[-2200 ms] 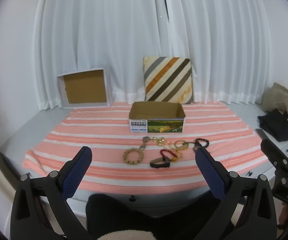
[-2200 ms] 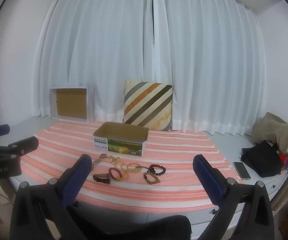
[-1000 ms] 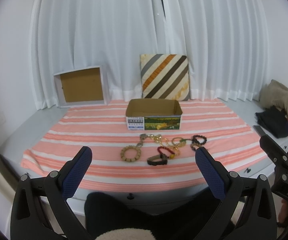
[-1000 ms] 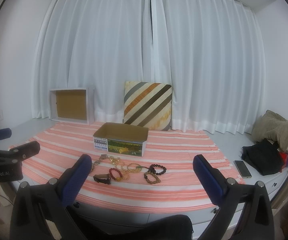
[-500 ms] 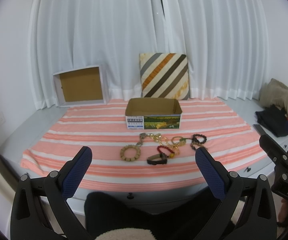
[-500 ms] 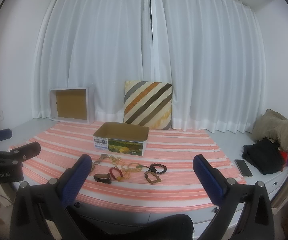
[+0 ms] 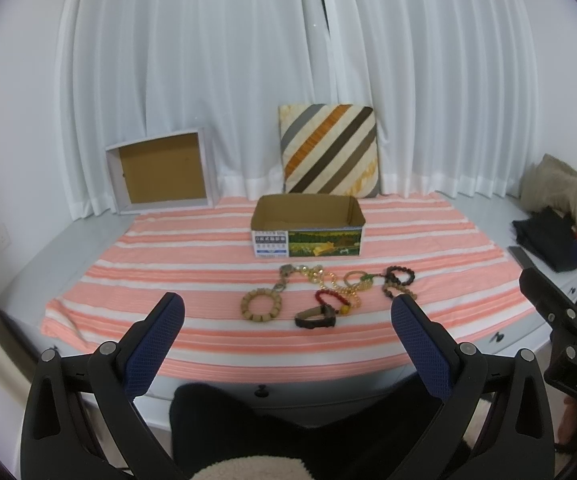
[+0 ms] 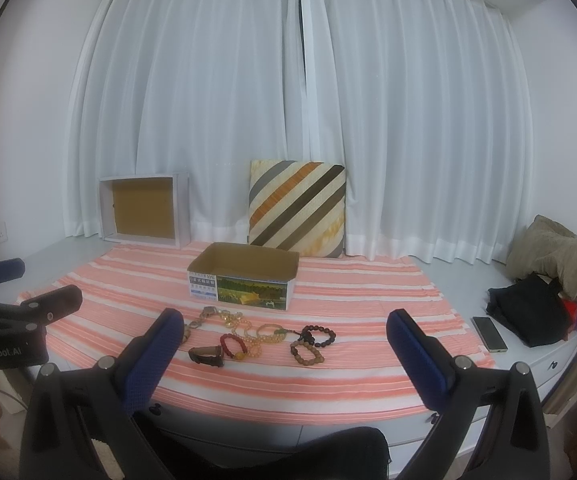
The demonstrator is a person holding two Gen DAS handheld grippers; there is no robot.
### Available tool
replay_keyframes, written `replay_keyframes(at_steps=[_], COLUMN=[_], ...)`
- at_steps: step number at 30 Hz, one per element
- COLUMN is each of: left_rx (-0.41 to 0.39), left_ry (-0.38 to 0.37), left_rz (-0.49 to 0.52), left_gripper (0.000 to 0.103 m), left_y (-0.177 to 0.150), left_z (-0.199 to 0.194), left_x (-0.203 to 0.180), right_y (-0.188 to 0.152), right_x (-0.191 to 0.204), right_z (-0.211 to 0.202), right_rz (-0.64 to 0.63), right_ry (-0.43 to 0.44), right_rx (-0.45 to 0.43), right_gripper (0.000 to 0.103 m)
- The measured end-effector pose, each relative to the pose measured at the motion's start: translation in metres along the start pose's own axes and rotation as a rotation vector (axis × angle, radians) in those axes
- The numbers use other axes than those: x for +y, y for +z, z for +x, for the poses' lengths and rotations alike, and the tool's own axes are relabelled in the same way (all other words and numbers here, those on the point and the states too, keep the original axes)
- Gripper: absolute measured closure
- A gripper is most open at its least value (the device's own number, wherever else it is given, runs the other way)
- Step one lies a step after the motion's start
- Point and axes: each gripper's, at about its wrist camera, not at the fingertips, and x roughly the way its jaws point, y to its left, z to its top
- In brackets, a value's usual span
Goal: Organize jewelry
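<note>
I hold the left hand-held gripper (image 7: pixel 286 314) level, its two blue-padded fingers (image 7: pixel 154 344) spread wide with nothing between them. My right hand-held gripper (image 8: pixel 280 330) is beside it, also level, jaws wide apart and empty.

Bracelets (image 7: pixel 330 294) on cloth (image 7: pixel 192 280), before box (image 7: pixel 307 226); cushion (image 7: pixel 328 150) behind box.

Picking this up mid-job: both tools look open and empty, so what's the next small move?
Probably ease the left tool forward and down onto the tan bead bracelet: it lies apart from the tangle, and the open box looks empty.
</note>
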Motion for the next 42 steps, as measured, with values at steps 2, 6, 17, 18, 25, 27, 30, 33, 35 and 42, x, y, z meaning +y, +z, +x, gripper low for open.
replay_keyframes(at_steps=[2,6,17,18,25,27,30,33,35,42], left_rx=[0.000,0.003,0.015,0.016,0.034,0.041,0.050,0.060,0.065,0.091], left_ry=[0.000,0.000,0.002,0.002,0.001,0.000,-0.001,-0.002,-0.002,-0.004], left_rz=[0.002,0.003,0.010,0.010,0.015,0.016,0.016,0.018,0.018,0.023], left_gripper=[0.000,0.000,0.000,0.000,0.000,0.000,0.000,0.000,0.000,0.000], left_y=[-0.002,-0.004,-0.005,-0.005,0.000,0.002,0.003,0.007,0.007,0.009], left_z=[-0.002,-0.005,-0.007,-0.008,-0.001,0.003,0.006,0.013,0.015,0.025], left_x=[0.001,0.001,0.004,0.005,0.003,0.003,0.002,0.001,0.001,-0.001], right_y=[-0.002,-0.006,-0.012,-0.012,-0.014,-0.017,-0.021,-0.023,-0.023,-0.019], right_x=[0.001,0.002,0.004,0.005,0.004,0.004,0.006,0.007,0.007,0.008], right_z=[0.000,0.000,0.004,0.004,0.006,0.006,0.007,0.005,0.005,0.003], right_rz=[0.003,0.004,0.009,0.009,0.011,0.011,0.011,0.014,0.015,0.020], right_ry=[-0.001,-0.002,0.001,0.001,0.004,0.003,0.004,0.006,0.008,0.012], right_rx=[0.004,0.006,0.012,0.012,0.018,0.020,0.026,0.031,0.039,0.061], right_gripper=[0.000,0.000,0.000,0.000,0.000,0.000,0.000,0.000,0.000,0.000])
